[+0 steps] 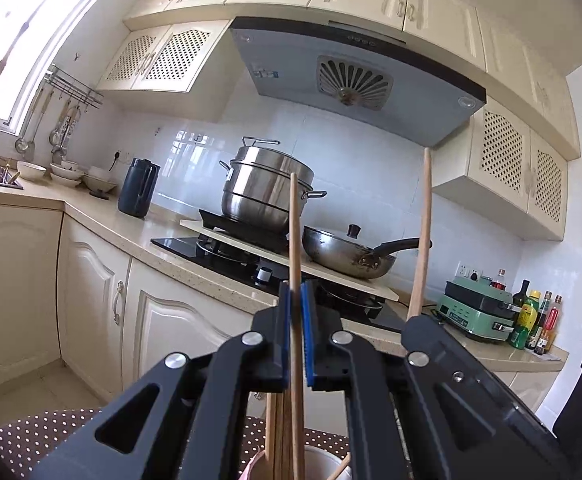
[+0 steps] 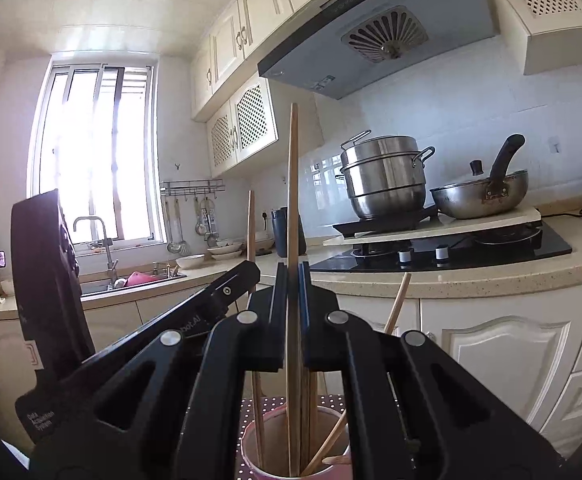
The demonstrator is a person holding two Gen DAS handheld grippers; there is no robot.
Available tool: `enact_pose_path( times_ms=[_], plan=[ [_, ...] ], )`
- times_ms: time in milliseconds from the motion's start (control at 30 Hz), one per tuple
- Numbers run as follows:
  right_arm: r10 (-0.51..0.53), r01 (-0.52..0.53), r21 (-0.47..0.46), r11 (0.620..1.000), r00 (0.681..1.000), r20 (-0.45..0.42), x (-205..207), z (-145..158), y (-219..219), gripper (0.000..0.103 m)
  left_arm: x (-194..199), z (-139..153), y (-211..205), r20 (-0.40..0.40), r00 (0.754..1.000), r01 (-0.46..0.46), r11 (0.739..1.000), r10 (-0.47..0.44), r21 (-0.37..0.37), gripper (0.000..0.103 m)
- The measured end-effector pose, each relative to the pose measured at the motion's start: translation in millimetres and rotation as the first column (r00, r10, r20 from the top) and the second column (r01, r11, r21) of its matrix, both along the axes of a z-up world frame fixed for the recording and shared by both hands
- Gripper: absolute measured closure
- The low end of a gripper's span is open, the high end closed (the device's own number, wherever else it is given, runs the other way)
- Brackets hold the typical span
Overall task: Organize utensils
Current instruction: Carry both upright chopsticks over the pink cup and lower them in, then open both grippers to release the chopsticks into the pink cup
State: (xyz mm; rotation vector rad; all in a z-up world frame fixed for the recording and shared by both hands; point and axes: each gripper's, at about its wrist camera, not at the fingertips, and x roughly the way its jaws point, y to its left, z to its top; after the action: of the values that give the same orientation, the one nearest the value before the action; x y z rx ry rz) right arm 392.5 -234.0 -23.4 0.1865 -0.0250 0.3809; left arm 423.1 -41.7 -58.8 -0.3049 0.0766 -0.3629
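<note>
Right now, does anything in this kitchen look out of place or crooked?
One chopstick leans slantwise in the cup, while the others stand upright. On the stove, the wok and steamer pot sit on a board laid over the burners.

The left claw (image 1: pixel 298 320) is black with blue pads (image 1: pixel 310 328), and the chopstick (image 1: pixel 296 248) between them is pale tan wood. The cup (image 2: pixel 251 452) is pink-rimmed with a white inside, standing on a dark brown cloth (image 1: pixel 31 436) dotted white. The cabinets (image 1: pixel 91 280) are cream, the surface (image 1: pixel 211 276) speckled beige, the hob (image 2: pixel 491 246) glossy black.
</note>
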Motion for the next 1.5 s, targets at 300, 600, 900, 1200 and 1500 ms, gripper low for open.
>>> enact_pose_path(
  times_ms=[300,600,900,1200,1500],
  plan=[
    [0.001,-0.001,-0.007,1.000,0.999,-0.037,-9.5,-3.9,-0.6,0.097,-9.3,-5.2,3.7,-0.030,1.000,-0.003,0.999,0.004,0.033,0.097],
    [-0.003,0.000,-0.040,0.999,0.997,-0.077,-19.9,-5.6,-0.8,0.097,-25.5,-13.6,5.3,-0.073,0.997,-0.005,0.996,0.011,0.086,0.097],
    [-0.007,0.000,-0.059,0.998,0.994,-0.111,-25.4,-11.3,3.4,0.097,-36.5,-17.8,-1.0,-0.101,0.994,-0.018,0.987,0.034,0.161,0.097],
    [-0.011,0.004,-0.060,0.998,0.992,-0.123,-30.1,-15.8,1.3,0.097,-47.2,-17.3,-6.4,-0.089,0.994,-0.043,0.974,0.065,0.224,0.097],
    [-0.014,0.006,-0.064,0.998,0.991,-0.133,-32.5,-19.5,0.3,0.097,-54.3,-16.6,-2.2,-0.082,0.992,-0.073,0.968,0.095,0.241,0.076]
  ],
)
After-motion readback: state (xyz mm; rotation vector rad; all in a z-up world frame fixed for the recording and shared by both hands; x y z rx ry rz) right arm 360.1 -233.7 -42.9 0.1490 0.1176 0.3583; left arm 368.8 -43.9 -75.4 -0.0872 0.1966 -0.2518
